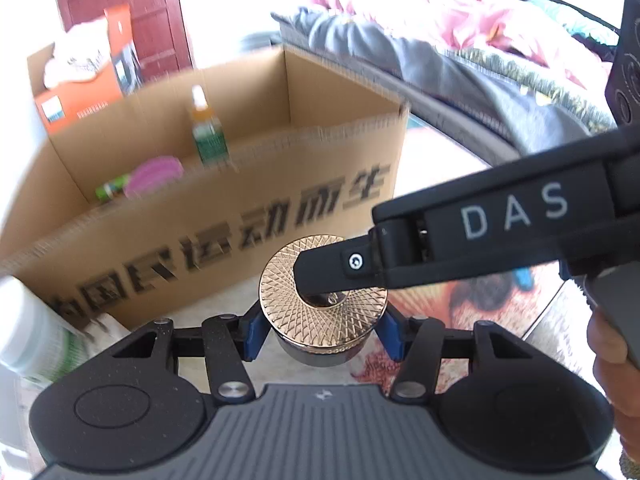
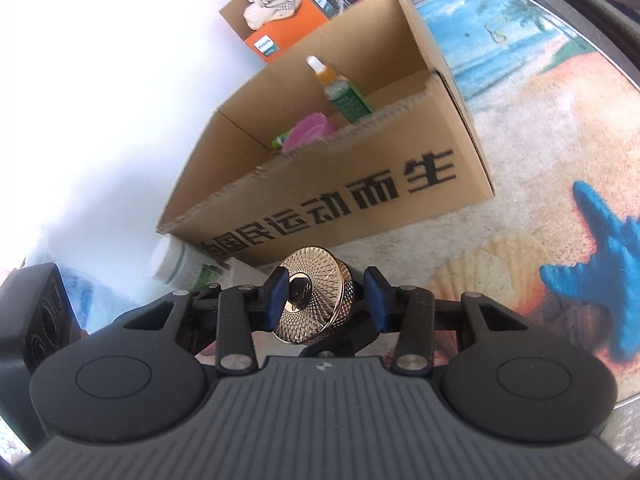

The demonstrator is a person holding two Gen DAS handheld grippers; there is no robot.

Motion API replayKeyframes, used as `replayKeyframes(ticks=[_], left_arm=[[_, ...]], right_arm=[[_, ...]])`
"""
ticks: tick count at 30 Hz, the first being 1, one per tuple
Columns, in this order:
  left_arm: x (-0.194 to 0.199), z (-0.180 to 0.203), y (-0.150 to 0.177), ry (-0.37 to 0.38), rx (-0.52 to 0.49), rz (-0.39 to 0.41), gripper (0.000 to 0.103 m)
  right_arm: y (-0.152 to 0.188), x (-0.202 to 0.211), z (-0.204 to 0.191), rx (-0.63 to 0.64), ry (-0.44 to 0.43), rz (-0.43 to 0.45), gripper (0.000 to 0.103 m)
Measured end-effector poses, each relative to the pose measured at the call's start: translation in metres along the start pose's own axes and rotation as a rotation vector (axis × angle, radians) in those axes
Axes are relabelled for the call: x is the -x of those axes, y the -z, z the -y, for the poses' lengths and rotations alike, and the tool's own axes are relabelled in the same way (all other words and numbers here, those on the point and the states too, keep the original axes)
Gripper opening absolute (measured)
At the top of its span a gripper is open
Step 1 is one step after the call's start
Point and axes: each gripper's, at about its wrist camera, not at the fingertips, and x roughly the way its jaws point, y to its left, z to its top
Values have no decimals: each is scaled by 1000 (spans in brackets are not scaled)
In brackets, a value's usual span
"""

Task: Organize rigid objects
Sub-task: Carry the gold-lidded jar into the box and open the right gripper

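A small dark jar with a patterned gold lid [image 1: 296, 292] [image 2: 316, 296] hangs just in front of the cardboard box [image 1: 240, 208] [image 2: 340, 184]. My left gripper [image 1: 323, 334] is shut on the jar, its blue pads pressing on the two sides under the lid. My right gripper [image 2: 326, 296] also grips it. One of its fingers [image 1: 332, 268] lies across the lid's top, and the other is hidden below the jar in the left wrist view. In the right wrist view the jar appears tilted, lid face against the left pad.
The box holds a dropper bottle with a green label [image 1: 206, 128] [image 2: 340, 88], a pink round item [image 1: 154, 176] and a small green one [image 1: 110, 190]. A white bottle [image 1: 28, 332] [image 2: 180, 264] lies beside the box. An orange carton [image 2: 288, 28] stands behind. A starfish-print rug [image 2: 592, 264] spreads to the right.
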Motion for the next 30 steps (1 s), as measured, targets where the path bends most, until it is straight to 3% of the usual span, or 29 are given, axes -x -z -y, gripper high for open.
replayKeyframes(ticks=[7,12,22,30], left_arm=[[47,-11,-35,-32,15,109,57],[50,-26,-77,-25,48,137,57],[-44,-53,-146,51,175,-6,57],[-104,-69,-172,36,260,-95,57]], right_arm=[[-36,30,-46,124,-32,76,41],[-83,34,-62,202,-24,88,41],[-180,-33,-27,210,81,-71,41],[-222,-82,-4,240,120,-148,39]])
